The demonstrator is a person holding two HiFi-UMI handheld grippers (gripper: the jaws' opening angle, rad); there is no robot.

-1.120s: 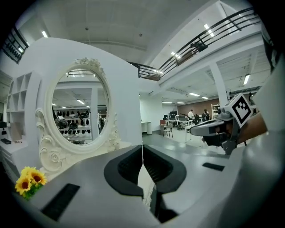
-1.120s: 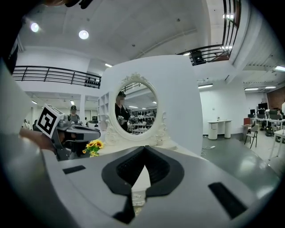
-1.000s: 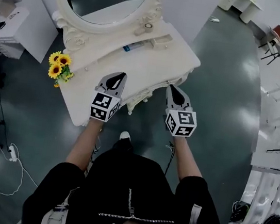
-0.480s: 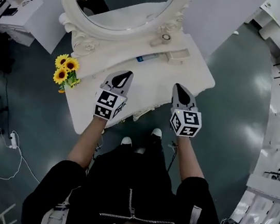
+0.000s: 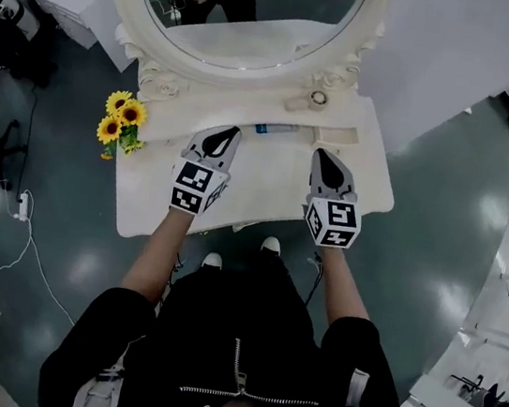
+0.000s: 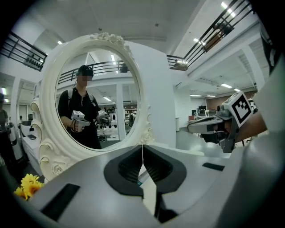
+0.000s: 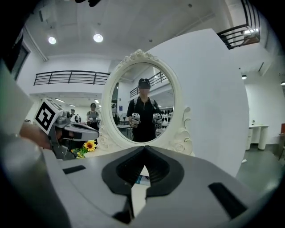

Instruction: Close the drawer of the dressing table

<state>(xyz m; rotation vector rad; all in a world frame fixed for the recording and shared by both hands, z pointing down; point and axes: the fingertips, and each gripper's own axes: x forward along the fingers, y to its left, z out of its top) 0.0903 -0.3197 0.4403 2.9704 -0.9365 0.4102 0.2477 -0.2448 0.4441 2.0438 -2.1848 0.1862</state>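
Observation:
The white dressing table (image 5: 268, 179) with its oval mirror (image 5: 254, 18) stands right in front of me. Its top hides the front, so no drawer shows in any view. My left gripper (image 5: 230, 133) hovers over the left half of the top, shut and empty. Over the right half my right gripper (image 5: 324, 154) is likewise shut on nothing. In the left gripper view the jaws (image 6: 142, 147) meet and point at the mirror frame (image 6: 49, 133). The right gripper view shows that gripper's jaws (image 7: 144, 148) closed in the same way, facing the mirror (image 7: 142, 102).
A blue-and-white tube (image 5: 276, 130) lies between the two grippers near the mirror's base. A small round jar (image 5: 319, 97) and a white box (image 5: 339, 135) sit at the back right. Sunflowers (image 5: 119, 120) stand at the table's left end. A cable and power strip (image 5: 21, 206) lie on the floor at left.
Both grippers have moved from the table's front edge to above its top. I have come closer, and the table now stands square in front of me.

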